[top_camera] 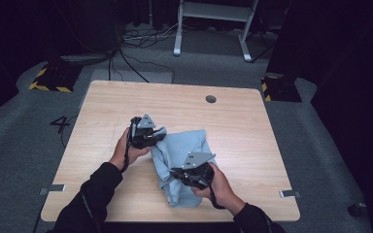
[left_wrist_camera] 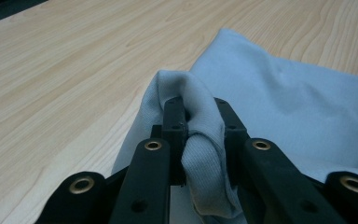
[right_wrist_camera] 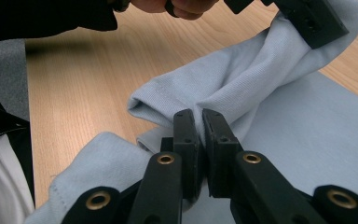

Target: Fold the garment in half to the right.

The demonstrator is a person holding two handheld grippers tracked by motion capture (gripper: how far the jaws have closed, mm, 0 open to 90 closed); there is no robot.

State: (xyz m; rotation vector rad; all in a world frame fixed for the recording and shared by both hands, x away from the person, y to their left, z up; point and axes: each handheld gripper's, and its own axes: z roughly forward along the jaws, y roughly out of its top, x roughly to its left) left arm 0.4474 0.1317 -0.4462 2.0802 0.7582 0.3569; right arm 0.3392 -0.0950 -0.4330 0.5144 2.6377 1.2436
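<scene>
- The left gripper (left_wrist_camera: pixel 200 121) has its jaws pinched on a rolled fold of the light blue garment (left_wrist_camera: pixel 279 107); in the left gripper view the ribbed cloth bulges up between the two black jaws and drapes over their tips.
- The right gripper (right_wrist_camera: pixel 201 122) has its jaws pressed nearly together on a thin layer of the same cloth, at a spot where a twisted ridge of fabric runs up toward the other gripper (seen at the top right corner of the right gripper view, also clamped on the cloth).
- In the high view the left gripper (top_camera: pixel 144 130) sits at the garment's upper left corner, held by the left hand (top_camera: pixel 126 151), and the right gripper (top_camera: pixel 193 171) lies over the garment's lower middle, held by the right hand (top_camera: pixel 221 187).
- The garment (top_camera: pixel 187 145) lies crumpled on the table (top_camera: pixel 126 97), somewhat toward the near edge and roughly midway between the left and right edges; its lowest part comes close to the near edge.
- What kind of garment it is cannot be told for certain, though a stitched hem shows at the lower left of the right gripper view.
- Both forearms wear dark sleeves (top_camera: pixel 90 194) and come in over the near edge.
- A small round hole (top_camera: pixel 211 99) sits near the table's far edge, toward the far right corner.
</scene>
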